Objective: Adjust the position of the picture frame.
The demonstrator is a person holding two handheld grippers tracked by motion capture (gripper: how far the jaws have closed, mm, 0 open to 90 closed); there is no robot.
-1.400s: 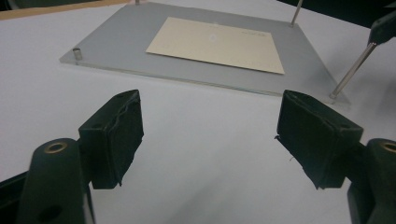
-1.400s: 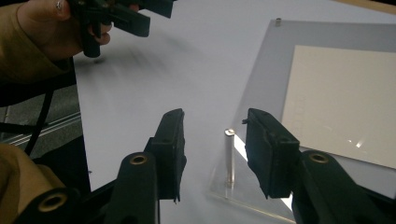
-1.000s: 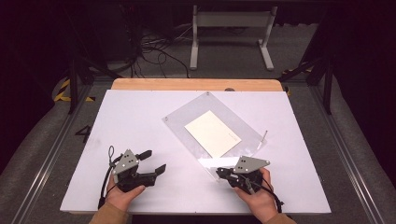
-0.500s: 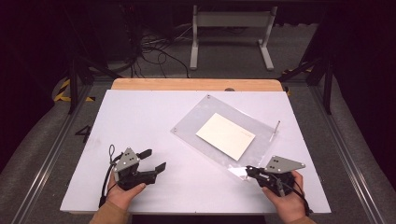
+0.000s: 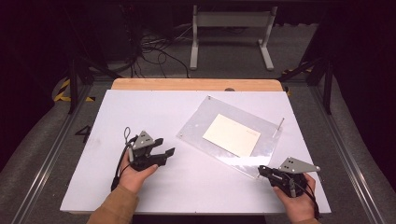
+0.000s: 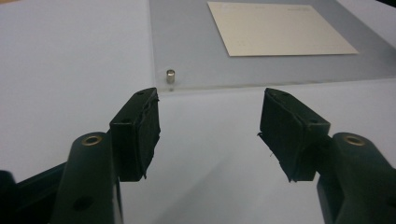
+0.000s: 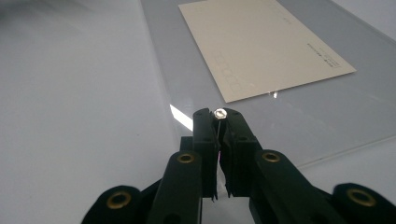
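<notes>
Clear acrylic plate [image 5: 196,133]: lies flat and skewed on the white tabletop [image 5: 140,107], ahead of both hand-held grippers, with a cream card [image 5: 231,135] at its middle.
Right hand-held gripper [image 5: 260,170]: clenched on the small metal stud [image 7: 219,112] at the plate corner nearest it. The silver head sits right at the jaw tips, so I judge the hold to be shallow.
Left hand-held gripper [image 5: 168,145]: released, with nothing between the pads. Its jaws have just been closing, and they now stand about halfway.
Second stud [image 6: 171,74]: upright at the plate's edge just ahead of the left hand-held gripper, off toward its left-hand jaw rather than on the centre line.
Step in hand: as I read it, pinning the plate by one stud while I bring the other hand-held gripper onto the second.
How I'd do it well: shift the left hand-held gripper sideways until the stud is centred between the pads, then ease forward low over the tabletop and close only once the stud is well inside.
Right side meanwhile: hold firm and keep level — any twist could lever the plate up.
Risk: a pad landing on the plate's edge instead of the stud would shove the plate, and the card might slide with it.
</notes>
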